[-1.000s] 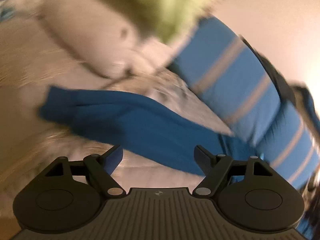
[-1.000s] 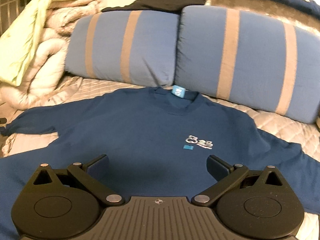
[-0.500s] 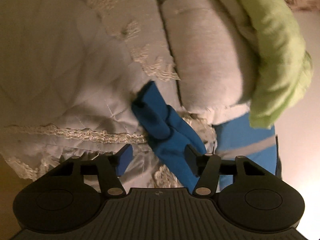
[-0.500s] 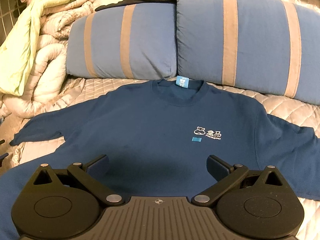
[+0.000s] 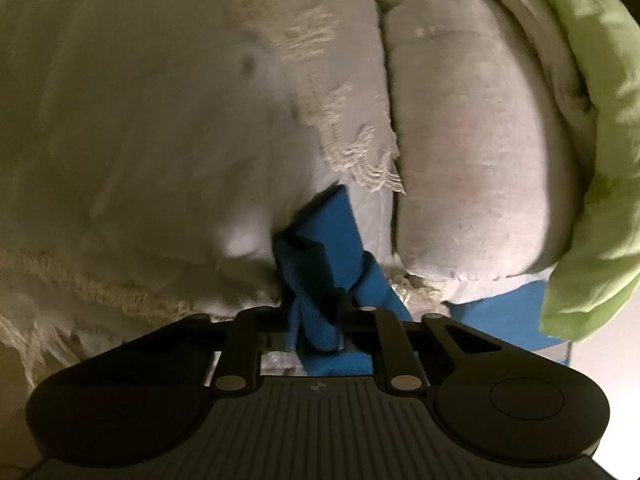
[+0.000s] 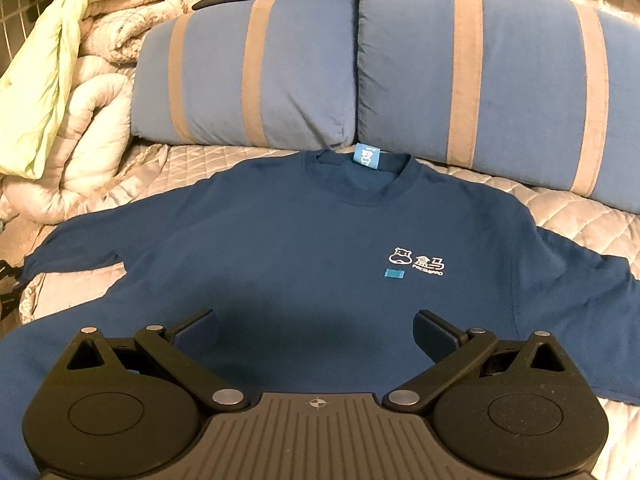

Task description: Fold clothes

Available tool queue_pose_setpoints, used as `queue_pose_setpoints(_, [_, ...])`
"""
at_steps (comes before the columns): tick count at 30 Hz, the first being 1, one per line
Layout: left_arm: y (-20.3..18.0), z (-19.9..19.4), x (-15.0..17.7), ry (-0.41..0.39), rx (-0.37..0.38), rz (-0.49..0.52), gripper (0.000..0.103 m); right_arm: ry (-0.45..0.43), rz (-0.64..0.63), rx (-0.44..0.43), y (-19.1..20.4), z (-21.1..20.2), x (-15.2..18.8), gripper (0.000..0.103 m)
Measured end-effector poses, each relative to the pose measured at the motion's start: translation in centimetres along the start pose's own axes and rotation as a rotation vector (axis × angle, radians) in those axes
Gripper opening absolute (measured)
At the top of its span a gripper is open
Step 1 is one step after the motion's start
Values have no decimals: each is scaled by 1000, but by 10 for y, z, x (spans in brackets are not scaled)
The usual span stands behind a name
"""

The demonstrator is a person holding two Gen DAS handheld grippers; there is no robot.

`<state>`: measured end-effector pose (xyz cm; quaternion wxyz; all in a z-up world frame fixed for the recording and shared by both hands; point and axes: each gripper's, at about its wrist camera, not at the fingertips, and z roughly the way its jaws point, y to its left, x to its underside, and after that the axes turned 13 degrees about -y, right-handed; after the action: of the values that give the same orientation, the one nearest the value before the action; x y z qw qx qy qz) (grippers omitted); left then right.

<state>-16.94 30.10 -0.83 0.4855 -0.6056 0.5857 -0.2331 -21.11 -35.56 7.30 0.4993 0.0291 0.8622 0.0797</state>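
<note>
Currently my left gripper (image 5: 316, 320) is clamped on the cuff of the blue sweatshirt's sleeve (image 5: 320, 256), the fabric bunched between the pads. Its jaws have just been closing, and the cuff is now pinched between them. I take the cuff because it is the far end of the sleeve: held there, the whole sleeve should follow when drawn inward over the body.

Sweatshirt (image 6: 304, 248) lies face up and spread flat on the quilted bedspread (image 6: 580, 216), collar toward the two striped pillows (image 6: 480, 80), both sleeves out to the sides. Laid flat like this, it gives straight fold lines. No fold made yet, by my judgement.

Right gripper (image 6: 316, 332) hovers over the lower chest of the garment, jaws wide apart, holding nothing. Likely waiting to pin or take the hem.

Versus a second ago: left view then showed the sleeve lying loose ahead of spread jaws; now the cuff fills the gap, beside the rolled white duvet (image 5: 472, 160) and green blanket (image 5: 592, 200). Right view shows the shirt a little lower, otherwise alike.
</note>
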Motion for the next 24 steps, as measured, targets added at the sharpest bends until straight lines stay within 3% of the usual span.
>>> queue_pose_setpoints(11, [-86,-19,-13,-59,17,367,11,0,-20,-11,5,0,1,103])
queue_pose_setpoints(18, [-142,-37,21,-58,89,649,11,-16,-6,-25,2,-3,0,103])
queue_pose_setpoints(21, [-168,-44,48,-50,130,828,11,-31,6,-30,1,-4,0,103])
queue_pose_setpoints(24, [-191,-51,75,-39,183,945,11,-44,21,-35,-1,-5,0,103])
